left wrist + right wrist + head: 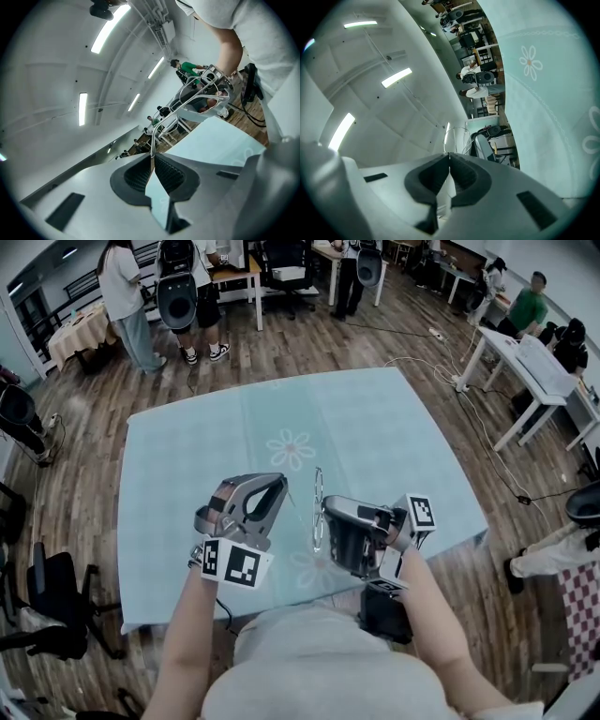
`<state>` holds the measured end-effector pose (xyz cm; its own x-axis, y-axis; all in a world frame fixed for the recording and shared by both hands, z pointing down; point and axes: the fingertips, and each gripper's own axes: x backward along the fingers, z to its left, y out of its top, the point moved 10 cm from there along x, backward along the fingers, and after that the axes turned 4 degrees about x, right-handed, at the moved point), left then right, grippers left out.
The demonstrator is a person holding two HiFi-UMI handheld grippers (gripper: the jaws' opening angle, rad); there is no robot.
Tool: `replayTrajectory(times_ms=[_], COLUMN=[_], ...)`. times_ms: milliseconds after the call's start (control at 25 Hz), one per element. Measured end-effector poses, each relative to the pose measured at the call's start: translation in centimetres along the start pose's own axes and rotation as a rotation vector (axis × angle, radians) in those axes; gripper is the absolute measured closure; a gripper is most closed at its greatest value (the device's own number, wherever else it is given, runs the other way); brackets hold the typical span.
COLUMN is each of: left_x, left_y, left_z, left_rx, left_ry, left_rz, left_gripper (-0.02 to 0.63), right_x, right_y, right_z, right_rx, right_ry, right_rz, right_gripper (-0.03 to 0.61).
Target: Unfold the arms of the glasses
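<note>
Thin wire-rimmed glasses (318, 495) hang in the air between my two grippers, above the near part of the light-blue table (403, 437). My left gripper (283, 488) is shut on the tip of one slim arm (163, 129), which runs from the left gripper's pads (140, 176) to the glasses' front (199, 96). My right gripper (328, 512) is shut on the glasses at the frame; in the right gripper view a clear lens rim (457, 138) rises just beyond the right gripper (449, 155). The held arm stands angled out from the front.
The table carries a faint flower print (291, 448) and nothing else. People (127, 296) stand beyond its far edge. White desks (539, 367) and a floor cable (487, 442) lie to the right, and a black chair (47, 601) stands at the left.
</note>
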<state>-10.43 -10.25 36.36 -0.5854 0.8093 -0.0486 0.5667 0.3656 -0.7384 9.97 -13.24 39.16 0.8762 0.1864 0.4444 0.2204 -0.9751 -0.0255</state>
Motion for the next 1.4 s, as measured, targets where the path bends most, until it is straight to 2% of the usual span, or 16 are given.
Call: replayTrajectory(times_ms=[720, 920, 1400], left_x=[3.2, 4.1, 6.0], left_y=[-1.4, -1.6, -1.6], left_z=[0.5, 0.1, -1.0], left_rx=[0.033, 0.062, 0.077], left_ry=[0.069, 0.077, 0.047], left_rz=[0.073, 0.088, 0.107], left_gripper=[0.583, 0.583, 0.583], right_x=[0.9, 1.6, 2.2], right_y=[0.9, 1.0, 1.2], right_z=[0.1, 0.0, 0.1], right_rx=[0.122, 0.136, 0.173], right_ry=[-0.122, -0.146, -0.156], right_rz=[-0.102, -0.158, -0.225], right_gripper=[0.569, 0.569, 0.569])
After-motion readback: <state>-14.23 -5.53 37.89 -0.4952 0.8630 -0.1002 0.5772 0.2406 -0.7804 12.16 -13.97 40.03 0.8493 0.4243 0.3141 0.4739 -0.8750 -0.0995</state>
